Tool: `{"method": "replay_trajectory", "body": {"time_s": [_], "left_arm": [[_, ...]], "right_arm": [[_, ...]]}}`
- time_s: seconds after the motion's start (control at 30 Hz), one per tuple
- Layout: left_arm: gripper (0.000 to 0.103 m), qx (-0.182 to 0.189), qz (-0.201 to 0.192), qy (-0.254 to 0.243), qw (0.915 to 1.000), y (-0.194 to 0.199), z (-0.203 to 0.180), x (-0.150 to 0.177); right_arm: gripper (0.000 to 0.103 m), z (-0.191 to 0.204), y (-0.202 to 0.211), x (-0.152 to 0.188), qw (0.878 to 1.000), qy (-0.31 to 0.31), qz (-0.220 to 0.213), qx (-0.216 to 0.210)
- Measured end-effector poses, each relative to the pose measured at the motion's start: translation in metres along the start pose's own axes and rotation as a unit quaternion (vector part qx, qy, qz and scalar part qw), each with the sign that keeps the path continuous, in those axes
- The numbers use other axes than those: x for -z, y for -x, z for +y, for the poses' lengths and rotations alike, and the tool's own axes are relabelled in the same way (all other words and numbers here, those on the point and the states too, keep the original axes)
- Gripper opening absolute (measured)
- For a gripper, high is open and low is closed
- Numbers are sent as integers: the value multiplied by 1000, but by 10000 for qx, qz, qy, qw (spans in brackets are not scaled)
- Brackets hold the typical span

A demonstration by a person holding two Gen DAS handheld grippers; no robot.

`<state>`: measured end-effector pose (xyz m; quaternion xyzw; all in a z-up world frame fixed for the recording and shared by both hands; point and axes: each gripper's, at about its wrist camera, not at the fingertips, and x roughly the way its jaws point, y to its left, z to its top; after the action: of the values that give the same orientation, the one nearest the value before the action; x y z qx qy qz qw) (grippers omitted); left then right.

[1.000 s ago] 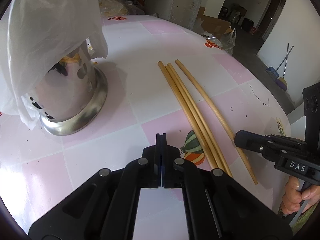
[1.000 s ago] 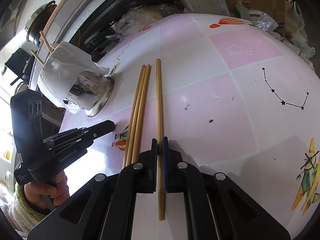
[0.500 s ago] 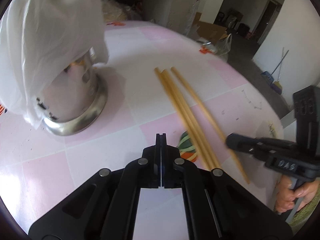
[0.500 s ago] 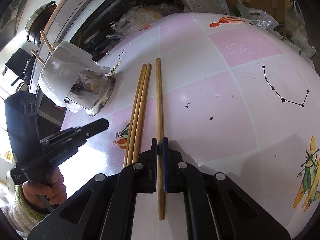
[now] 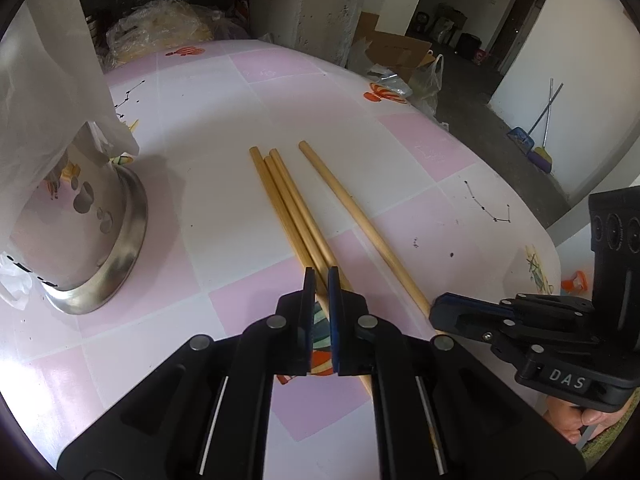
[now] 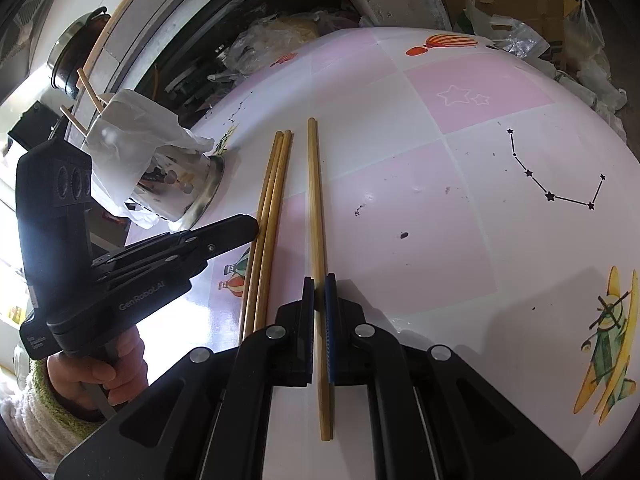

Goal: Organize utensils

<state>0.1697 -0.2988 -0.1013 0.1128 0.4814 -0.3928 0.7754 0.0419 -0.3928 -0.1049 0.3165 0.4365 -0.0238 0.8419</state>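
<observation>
Two black grippers are working low over the pink-and-white checked worktop (image 6: 460, 92): right gripper (image 6: 319, 300), jaws gripping the single bamboo chopstick (image 6: 316, 200); left gripper (image 5: 321, 280), jaws narrowly parted around three bundled bamboo chopsticks (image 5: 286, 200). Farther left, the perforated steel utensil holder (image 5: 92, 236) is standing under a white plastic bag (image 5: 44, 92).

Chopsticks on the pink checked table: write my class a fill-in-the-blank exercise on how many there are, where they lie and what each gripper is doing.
1. ____ chopsticks lie on the table.
2. The right gripper is shut on the ____ chopstick, apart from the bundle.
3. The left gripper is ____, its fingers straddling the bundle.
4. The metal holder is draped with a white ____ bag.

Missing words: four; single; open; plastic
</observation>
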Motion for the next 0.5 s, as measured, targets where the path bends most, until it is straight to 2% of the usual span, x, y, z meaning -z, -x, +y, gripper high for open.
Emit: {"method": "replay_trajectory", "body": {"time_s": [0.5], "left_arm": [[9,-428,101,-119,9990,1,5,2]], "right_arm": [[5,-1,0,-1,10000,-5,5,0]]}}
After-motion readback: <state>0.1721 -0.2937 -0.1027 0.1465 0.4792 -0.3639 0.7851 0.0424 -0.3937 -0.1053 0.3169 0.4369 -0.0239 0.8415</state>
